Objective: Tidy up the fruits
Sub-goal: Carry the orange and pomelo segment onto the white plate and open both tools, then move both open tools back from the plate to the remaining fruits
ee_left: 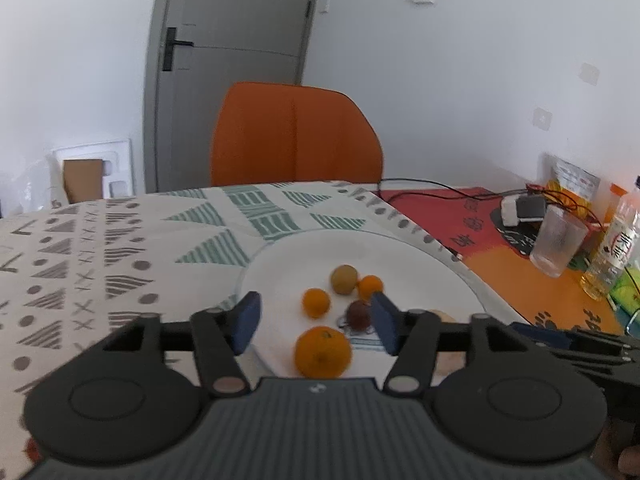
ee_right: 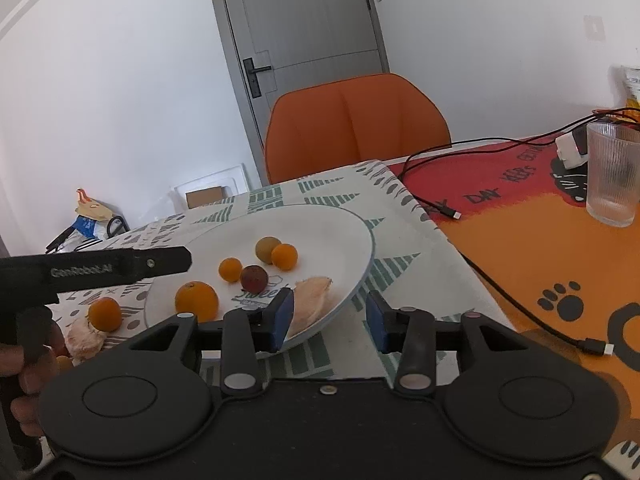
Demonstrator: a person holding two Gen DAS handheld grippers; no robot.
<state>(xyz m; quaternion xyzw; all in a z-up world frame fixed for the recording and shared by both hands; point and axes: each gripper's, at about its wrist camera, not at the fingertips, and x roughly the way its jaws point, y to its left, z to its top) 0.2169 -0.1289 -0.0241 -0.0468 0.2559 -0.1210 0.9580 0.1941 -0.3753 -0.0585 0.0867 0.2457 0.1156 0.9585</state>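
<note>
Patterned tablecloth (ee_right: 404, 276) beyond plate (ee_right: 360, 264) rim

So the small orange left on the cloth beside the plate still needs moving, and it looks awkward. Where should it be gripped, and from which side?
Probably from above, the fingers closing across the widest middle of the small orange. It is round, so any axis works, but the pale peeled piece touches its low near side and the plate rim lies to its right, so a top approach looks clearest.
</note>
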